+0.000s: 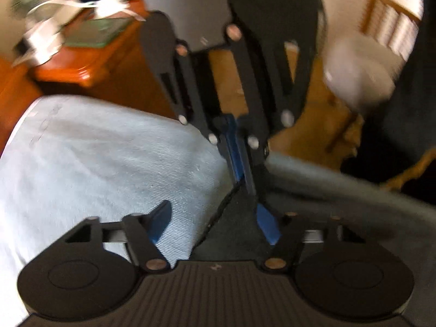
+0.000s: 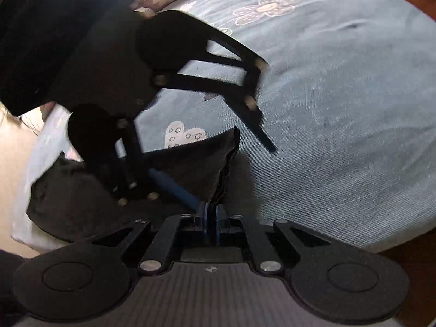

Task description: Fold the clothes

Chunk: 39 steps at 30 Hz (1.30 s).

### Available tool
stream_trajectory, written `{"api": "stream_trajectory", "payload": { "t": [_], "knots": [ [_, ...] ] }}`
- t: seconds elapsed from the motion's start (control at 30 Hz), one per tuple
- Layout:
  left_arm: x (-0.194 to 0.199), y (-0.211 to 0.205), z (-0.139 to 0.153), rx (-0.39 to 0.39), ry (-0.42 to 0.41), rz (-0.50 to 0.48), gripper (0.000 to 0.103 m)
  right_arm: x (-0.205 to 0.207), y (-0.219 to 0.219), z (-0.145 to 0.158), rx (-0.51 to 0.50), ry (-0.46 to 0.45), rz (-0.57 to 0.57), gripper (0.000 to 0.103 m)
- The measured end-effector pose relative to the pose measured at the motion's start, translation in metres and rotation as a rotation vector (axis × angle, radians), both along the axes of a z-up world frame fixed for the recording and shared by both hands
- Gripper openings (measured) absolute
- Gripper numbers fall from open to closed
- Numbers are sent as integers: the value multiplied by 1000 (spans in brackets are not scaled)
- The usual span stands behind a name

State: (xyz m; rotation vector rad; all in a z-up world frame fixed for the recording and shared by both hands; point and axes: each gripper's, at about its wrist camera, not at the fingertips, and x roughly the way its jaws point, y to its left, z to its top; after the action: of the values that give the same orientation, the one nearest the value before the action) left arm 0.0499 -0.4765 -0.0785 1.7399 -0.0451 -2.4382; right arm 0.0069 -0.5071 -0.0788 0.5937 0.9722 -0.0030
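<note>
Right gripper (image 2: 211,212): blue fingers (image 2: 217,214) pressed together on a corner of the dark garment (image 2: 190,166), which rises to a peak from the pinch. The rest of the garment lies bunched on the bed (image 2: 340,136), over its pale blue flower-print sheet, near the edge.

Left gripper (image 1: 215,218): fingers (image 1: 160,222) apart, garment edge between them, pads not pressing it.

Orange wooden nightstand (image 1: 81,65) beside the bed carries a green box (image 1: 98,31) and white cables (image 1: 81,8). Contents of the box cannot be told.
</note>
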Motion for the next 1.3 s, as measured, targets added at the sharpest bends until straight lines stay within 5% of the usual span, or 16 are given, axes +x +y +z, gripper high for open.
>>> {"api": "stream_trajectory", "payload": {
  "t": [0.13,0.33,0.5,0.7,0.77,0.83,0.9,1.17,1.3],
  "knots": [
    [-1,-7,0,41,-65,-123,52,0,2,2,-17,-1,24,8],
    [0,-17,1,111,-101,-132,51,6,9,1,-13,-10,73,8],
    [-2,-6,4,137,-96,-161,20,9,9,-2,-9,-11,67,8],
    [1,9,6,142,-99,-168,17,9,5,-4,-19,1,65,11],
    [2,11,6,143,-97,-151,17,9,1,-2,-33,3,48,19],
    [2,12,6,148,-89,-125,17,7,-9,2,-55,-10,0,53],
    [2,12,6,148,-82,-109,17,7,-19,4,-59,-25,-36,69],
    [4,19,15,103,-55,-62,18,60,-2,-31,-72,-48,79,62],
    [20,24,28,55,-37,89,19,76,4,-40,-98,-30,117,20]
  ]
}}
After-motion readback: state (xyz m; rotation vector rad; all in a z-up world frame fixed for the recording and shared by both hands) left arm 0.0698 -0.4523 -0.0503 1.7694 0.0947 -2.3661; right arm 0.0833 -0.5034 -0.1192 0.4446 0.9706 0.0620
